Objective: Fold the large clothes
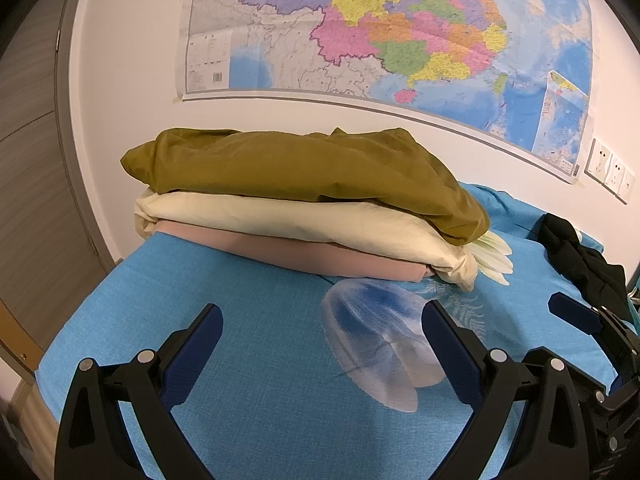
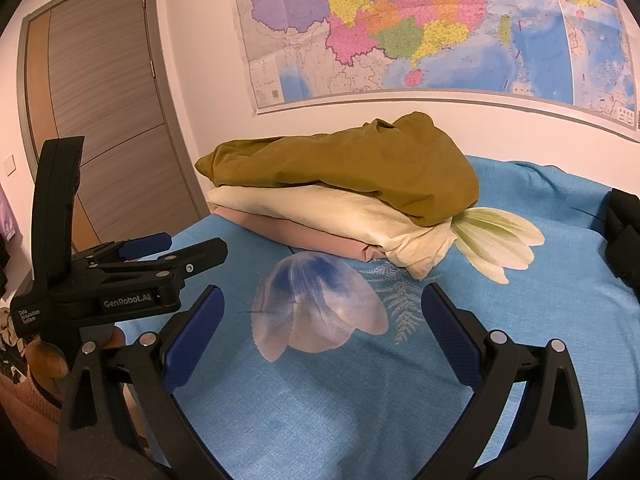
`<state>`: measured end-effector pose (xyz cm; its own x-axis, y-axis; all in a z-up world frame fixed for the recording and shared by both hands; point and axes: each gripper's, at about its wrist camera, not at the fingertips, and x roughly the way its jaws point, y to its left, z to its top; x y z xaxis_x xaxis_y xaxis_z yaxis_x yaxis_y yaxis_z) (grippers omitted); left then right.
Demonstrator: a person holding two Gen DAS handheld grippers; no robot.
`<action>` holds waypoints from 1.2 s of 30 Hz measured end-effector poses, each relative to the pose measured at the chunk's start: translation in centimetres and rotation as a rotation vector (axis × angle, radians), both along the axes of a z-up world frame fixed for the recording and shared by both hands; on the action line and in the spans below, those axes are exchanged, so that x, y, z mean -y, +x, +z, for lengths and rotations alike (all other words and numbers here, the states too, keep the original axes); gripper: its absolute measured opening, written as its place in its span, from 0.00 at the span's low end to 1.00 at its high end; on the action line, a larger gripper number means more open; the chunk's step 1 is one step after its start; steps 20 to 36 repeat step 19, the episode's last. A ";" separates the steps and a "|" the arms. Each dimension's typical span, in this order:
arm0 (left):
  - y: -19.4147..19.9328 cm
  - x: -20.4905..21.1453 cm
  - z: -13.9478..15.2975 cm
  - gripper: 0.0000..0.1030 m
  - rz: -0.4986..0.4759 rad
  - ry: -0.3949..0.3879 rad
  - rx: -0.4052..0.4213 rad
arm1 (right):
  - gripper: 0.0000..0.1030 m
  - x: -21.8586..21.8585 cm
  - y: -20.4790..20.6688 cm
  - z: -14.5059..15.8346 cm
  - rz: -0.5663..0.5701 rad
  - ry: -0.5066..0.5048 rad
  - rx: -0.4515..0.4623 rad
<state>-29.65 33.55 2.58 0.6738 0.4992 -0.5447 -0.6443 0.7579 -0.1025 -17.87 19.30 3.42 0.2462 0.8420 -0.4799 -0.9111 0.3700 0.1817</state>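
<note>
A stack of folded clothes lies on the blue bed sheet (image 1: 240, 360) near the wall: an olive garment (image 1: 304, 172) on top, a cream one (image 1: 280, 220) under it, a pink one (image 1: 304, 254) at the bottom. The stack also shows in the right wrist view, with the olive garment (image 2: 348, 168) uppermost. A crumpled black garment (image 1: 580, 256) lies at the right, and its edge shows in the right wrist view (image 2: 624, 236). My left gripper (image 1: 322, 320) is open and empty above the sheet, short of the stack. My right gripper (image 2: 322, 304) is open and empty beside it.
A large map (image 1: 400, 32) hangs on the white wall behind the bed. A grey door (image 2: 100, 120) stands at the left. Wall sockets (image 1: 608, 170) are at the right. The bed's left edge (image 1: 52, 356) drops off near the left gripper.
</note>
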 end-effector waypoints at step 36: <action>3.5 2.3 -0.5 0.93 -0.162 -0.064 0.001 | 0.94 4.9 2.0 -0.1 -0.151 0.007 -0.003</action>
